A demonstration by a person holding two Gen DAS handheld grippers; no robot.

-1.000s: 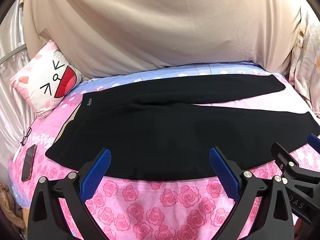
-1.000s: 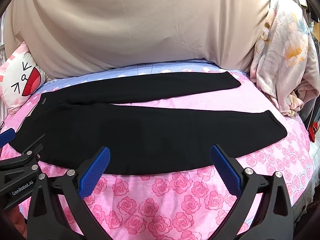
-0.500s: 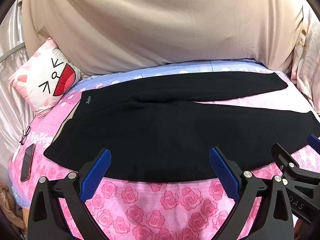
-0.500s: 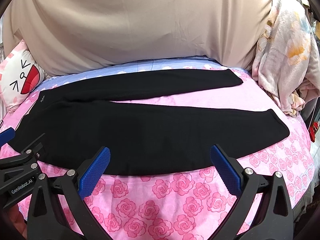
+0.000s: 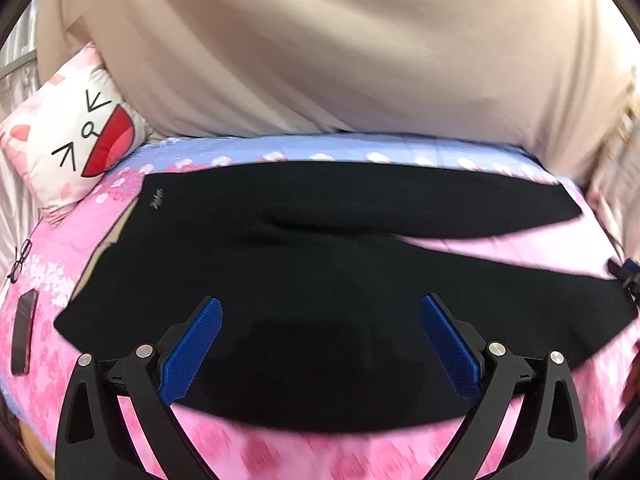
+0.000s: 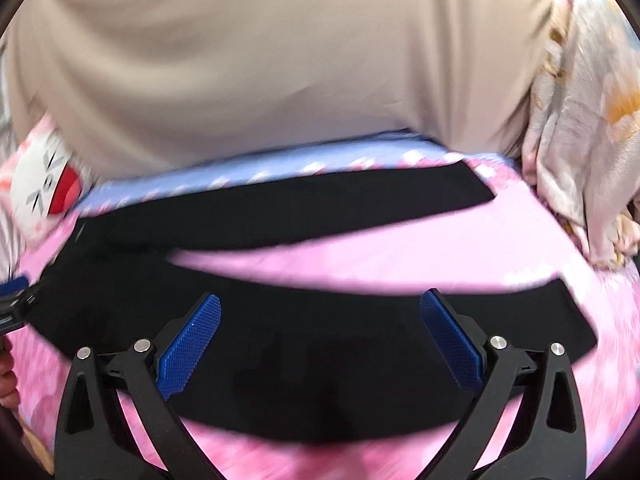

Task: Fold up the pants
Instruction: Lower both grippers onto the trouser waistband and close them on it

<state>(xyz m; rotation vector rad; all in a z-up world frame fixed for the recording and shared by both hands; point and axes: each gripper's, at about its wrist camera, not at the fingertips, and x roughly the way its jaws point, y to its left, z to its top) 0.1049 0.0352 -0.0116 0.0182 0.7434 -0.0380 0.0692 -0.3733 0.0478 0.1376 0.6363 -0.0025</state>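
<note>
Black pants (image 5: 320, 264) lie flat on the pink rose-print bed sheet (image 5: 60, 272), waistband at the left, both legs spread apart and running right. They also show in the right wrist view (image 6: 320, 344). My left gripper (image 5: 320, 312) is open and empty, over the near edge of the seat area. My right gripper (image 6: 320, 312) is open and empty, over the near leg. Each gripper's tip shows at the edge of the other's view: the right gripper (image 5: 626, 276), the left gripper (image 6: 12, 300).
A cat-face pillow (image 5: 76, 144) lies at the bed's back left. Glasses (image 5: 20, 260) and a phone (image 5: 24, 332) lie at the left edge. A beige cover (image 5: 320, 48) rises behind the bed. A floral blanket (image 6: 580, 120) hangs at the right.
Both grippers have moved forward and lower over the pants, which now reach under the fingers. The two grippers have drawn apart sideways. Both stay open.
</note>
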